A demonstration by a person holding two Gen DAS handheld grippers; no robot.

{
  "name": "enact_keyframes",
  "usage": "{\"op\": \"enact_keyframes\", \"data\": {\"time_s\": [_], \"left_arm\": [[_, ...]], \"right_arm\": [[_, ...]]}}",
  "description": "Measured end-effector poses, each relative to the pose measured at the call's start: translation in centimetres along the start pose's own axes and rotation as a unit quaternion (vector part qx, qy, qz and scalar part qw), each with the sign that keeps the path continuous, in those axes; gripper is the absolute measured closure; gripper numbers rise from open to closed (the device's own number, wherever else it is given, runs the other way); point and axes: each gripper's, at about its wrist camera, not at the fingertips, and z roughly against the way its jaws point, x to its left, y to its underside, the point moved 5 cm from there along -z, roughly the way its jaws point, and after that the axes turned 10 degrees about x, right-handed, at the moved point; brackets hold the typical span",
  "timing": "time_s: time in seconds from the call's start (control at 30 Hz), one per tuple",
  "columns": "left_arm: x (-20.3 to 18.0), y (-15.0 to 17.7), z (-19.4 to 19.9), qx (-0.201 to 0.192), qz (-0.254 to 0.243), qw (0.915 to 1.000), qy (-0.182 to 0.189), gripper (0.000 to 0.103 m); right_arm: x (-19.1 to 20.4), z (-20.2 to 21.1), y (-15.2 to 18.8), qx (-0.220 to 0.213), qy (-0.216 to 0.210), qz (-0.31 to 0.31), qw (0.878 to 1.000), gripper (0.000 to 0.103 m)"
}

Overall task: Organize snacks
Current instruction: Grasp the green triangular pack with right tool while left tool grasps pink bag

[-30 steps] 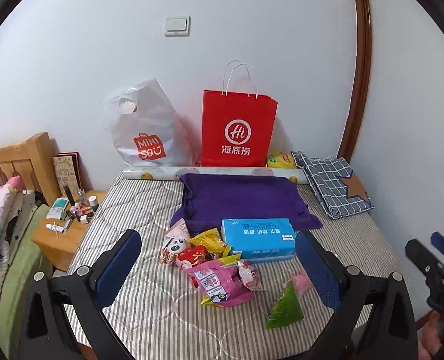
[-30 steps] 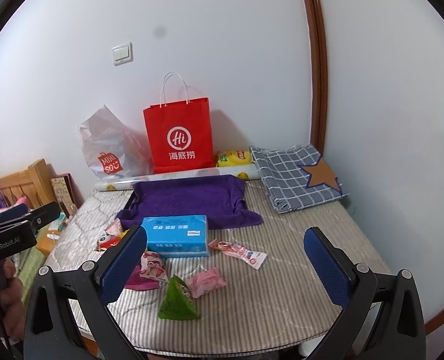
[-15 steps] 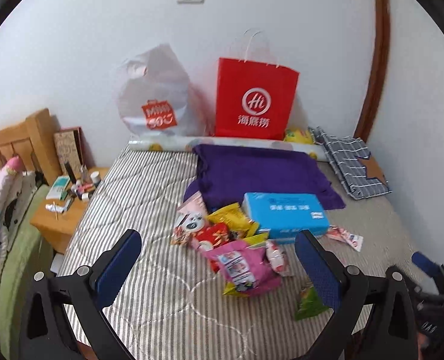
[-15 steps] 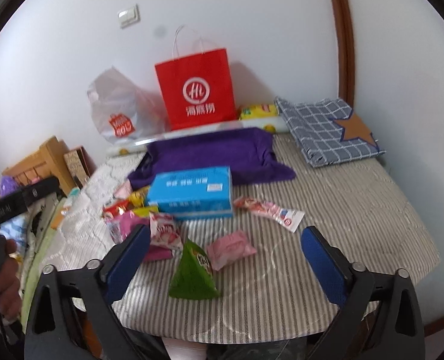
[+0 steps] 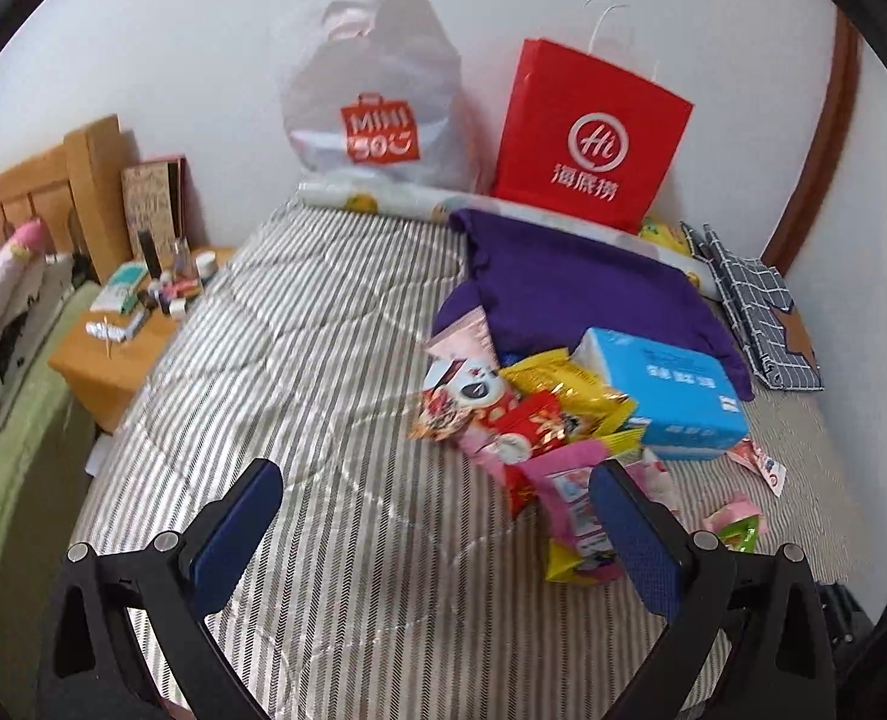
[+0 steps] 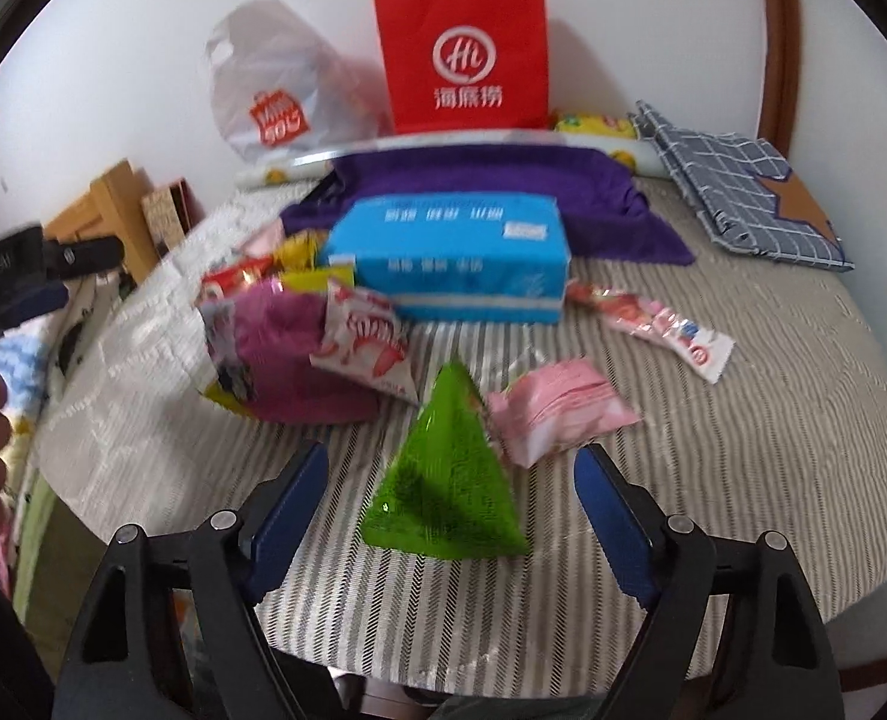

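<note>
A pile of snack packets (image 5: 521,414) lies on the striped bed next to a blue tissue pack (image 5: 665,390). In the right wrist view a green triangular packet (image 6: 449,480) lies between my open right gripper's (image 6: 449,498) fingers, with a pink packet (image 6: 557,414), a magenta bag (image 6: 275,354) and a long red-white packet (image 6: 653,324) beyond. My left gripper (image 5: 437,534) is open and empty above the bed, its right finger (image 5: 635,540) in front of the magenta bag (image 5: 575,510).
A red paper bag (image 5: 593,138) and a white plastic bag (image 5: 377,96) stand against the wall. A purple cloth (image 5: 569,288) and a checked cloth (image 5: 755,312) lie on the bed. A wooden nightstand (image 5: 119,354) with small items stands at the left.
Both grippers have moved forward and down toward the snacks. The right gripper now straddles the green packet; the left one has turned left of the pile.
</note>
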Motion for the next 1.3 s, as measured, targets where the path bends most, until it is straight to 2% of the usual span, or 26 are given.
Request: {"op": "enact_keyframes", "data": {"time_s": [0.2, 0.23, 0.27, 0.37, 0.53, 0.77, 0.9, 1.0, 1.07, 1.1, 1.17, 1.3], "left_arm": [[0.5, 0.2, -1.9, 0.02, 0.0, 0.9997, 0.015, 0.001], [0.3, 0.2, -2.1, 0.024, -0.002, 0.9995, 0.019, 0.001], [0.1, 0.3, -2.2, 0.026, -0.005, 0.9994, 0.022, 0.001], [-1.2, 0.6, -2.4, 0.028, -0.026, 0.9984, 0.041, 0.001], [-4.1, 1.3, -3.5, 0.046, -0.053, 0.9954, 0.064, 0.001], [-6.6, 1.7, -5.2, 0.077, -0.078, 0.9924, 0.055, 0.001], [-7.1, 1.9, -5.9, 0.09, -0.073, 0.9918, 0.053, 0.002], [-7.4, 1.8, -6.3, 0.095, -0.069, 0.9917, 0.053, 0.012], [-7.7, 1.7, -6.7, 0.1, -0.069, 0.9915, 0.047, 0.026], [-7.8, 1.8, -6.9, 0.104, -0.068, 0.9911, 0.049, 0.031], [-8.0, 2.0, -7.1, 0.115, -0.064, 0.9894, 0.062, 0.048], [-7.8, 2.0, -6.4, 0.111, -0.065, 0.9896, 0.065, 0.054]], "right_arm": [[0.0, -3.1, 0.3, 0.036, 0.0, -0.013, 0.999, 0.031], [0.0, -3.4, 0.4, 0.039, -0.005, -0.015, 0.999, 0.035], [0.0, -3.7, 0.5, 0.04, -0.012, -0.016, 0.999, 0.04], [0.2, -3.6, 0.5, 0.03, -0.009, -0.008, 0.999, 0.045], [0.1, -2.3, 0.3, 0.014, -0.015, 0.006, 1.0, 0.048], [-1.3, 0.5, -0.3, -0.024, -0.024, 0.002, 0.999, 0.049], [-2.5, 1.2, -0.3, -0.033, -0.023, -0.008, 0.999, 0.049], [-3.2, 1.5, -0.1, -0.038, -0.022, -0.014, 0.999, 0.049], [-3.6, 1.7, 0.0, -0.039, -0.02, -0.016, 0.999, 0.049], [-3.7, 1.7, 0.0, -0.04, -0.018, -0.016, 0.999, 0.049], [-4.2, 1.9, 0.0, -0.042, -0.013, -0.018, 0.999, 0.049], [-4.8, 2.3, 0.1, -0.048, -0.011, -0.027, 0.998, 0.049]]}}
